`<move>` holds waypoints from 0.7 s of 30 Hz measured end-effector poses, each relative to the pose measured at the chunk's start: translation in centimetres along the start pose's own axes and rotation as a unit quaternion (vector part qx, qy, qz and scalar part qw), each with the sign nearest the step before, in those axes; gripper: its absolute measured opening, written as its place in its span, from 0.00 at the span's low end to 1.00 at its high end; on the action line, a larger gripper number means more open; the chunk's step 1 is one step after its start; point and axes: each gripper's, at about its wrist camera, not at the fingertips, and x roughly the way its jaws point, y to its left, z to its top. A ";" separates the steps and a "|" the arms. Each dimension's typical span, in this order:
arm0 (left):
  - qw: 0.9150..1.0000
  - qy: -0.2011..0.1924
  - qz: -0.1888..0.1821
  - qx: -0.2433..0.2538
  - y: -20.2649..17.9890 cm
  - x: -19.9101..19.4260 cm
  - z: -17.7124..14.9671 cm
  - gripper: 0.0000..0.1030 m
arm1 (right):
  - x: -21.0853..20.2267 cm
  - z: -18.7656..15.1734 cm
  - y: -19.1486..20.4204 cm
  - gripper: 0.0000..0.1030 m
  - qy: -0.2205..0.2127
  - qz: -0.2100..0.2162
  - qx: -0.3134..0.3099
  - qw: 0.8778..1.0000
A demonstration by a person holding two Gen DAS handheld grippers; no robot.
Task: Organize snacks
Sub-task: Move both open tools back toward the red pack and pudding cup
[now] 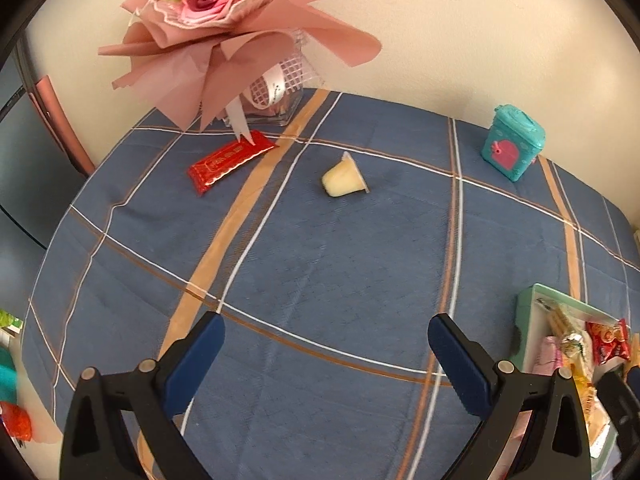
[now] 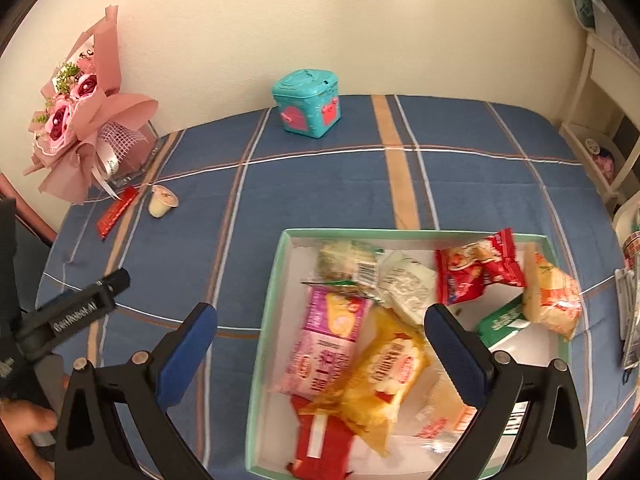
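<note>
A pale yellow jelly cup (image 1: 345, 176) lies on its side on the blue plaid cloth, also the jelly cup (image 2: 161, 201) in the right wrist view. A red flat snack packet (image 1: 231, 160) lies left of it, seen as the red packet (image 2: 117, 211) near the bouquet. A mint-rimmed box (image 2: 276, 280) holds several wrapped snacks, and the box (image 1: 532, 320) shows at the left view's right edge. My left gripper (image 1: 326, 354) is open over bare cloth, well short of the cup. My right gripper (image 2: 320, 340) is open above the box with nothing between its fingers.
A pink flower bouquet (image 1: 224, 36) in a glass vase stands at the back left against the wall. A teal toy box (image 1: 514, 144) sits at the back. A cream shelf (image 2: 600, 120) stands right of the table. A hand (image 2: 28, 436) holds the left gripper.
</note>
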 end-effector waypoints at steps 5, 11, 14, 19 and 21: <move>1.000 0.007 -0.019 -0.013 1.1 1.1 0.5 0.99 | 0.3 0.2 1.8 1.00 0.001 -0.019 -0.020 1.000; 0.999 0.006 -0.046 0.015 2.0 1.9 1.9 0.99 | 1.3 0.8 4.8 1.00 0.005 -0.011 -0.061 0.998; 0.997 -0.003 -0.056 0.049 2.8 2.1 3.5 1.00 | 2.1 1.9 6.6 1.00 0.013 0.003 -0.076 0.997; 0.996 -0.029 -0.047 0.074 5.8 2.8 6.6 1.00 | 4.4 5.0 9.5 1.00 0.032 0.048 -0.084 0.995; 0.995 -0.041 -0.043 0.083 7.3 3.2 8.0 1.00 | 5.2 6.3 10.8 1.00 0.041 0.061 -0.087 0.994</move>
